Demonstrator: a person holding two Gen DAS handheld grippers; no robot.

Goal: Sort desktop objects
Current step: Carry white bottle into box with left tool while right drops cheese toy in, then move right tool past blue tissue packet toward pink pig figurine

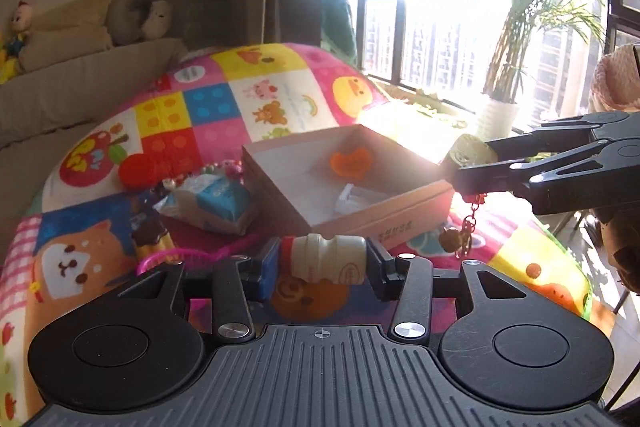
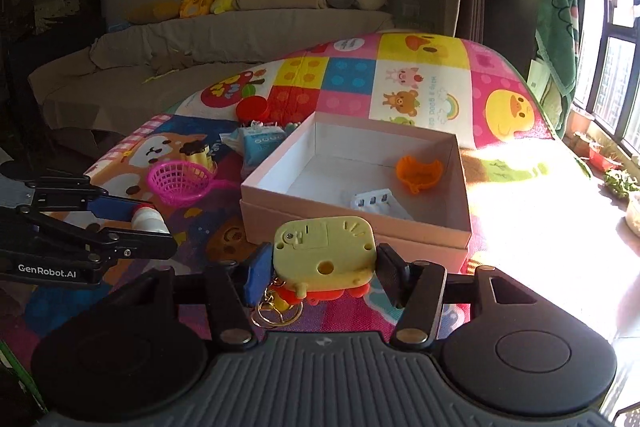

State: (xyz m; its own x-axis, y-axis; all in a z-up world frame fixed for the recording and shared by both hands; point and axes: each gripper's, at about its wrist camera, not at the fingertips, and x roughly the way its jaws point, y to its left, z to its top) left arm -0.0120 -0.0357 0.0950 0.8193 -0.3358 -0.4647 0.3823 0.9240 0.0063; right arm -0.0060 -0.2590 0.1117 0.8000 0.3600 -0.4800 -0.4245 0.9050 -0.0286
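My left gripper (image 1: 326,263) is shut on a small beige yogurt-drink bottle (image 1: 328,259) with a red cap, held sideways just in front of the open pink box (image 1: 384,223). My right gripper (image 2: 320,267) is shut on a yellow keychain toy (image 2: 324,253) with a red base and gold ring, held at the box's (image 2: 360,223) near wall. In the left wrist view the right gripper (image 1: 472,163) holds that toy (image 1: 468,151) over the box's right corner. Inside the box lie an orange heart-shaped mould (image 2: 418,173) and a white plastic piece (image 2: 374,203).
On the colourful mat (image 2: 424,83) left of the box lie a pink toy basket (image 2: 178,183), a blue-and-white tissue pack (image 2: 258,143), a red lid (image 2: 252,109) and a chocolate-topped toy (image 2: 198,153). A sofa with plush toys stands behind; windows and a plant are at the right.
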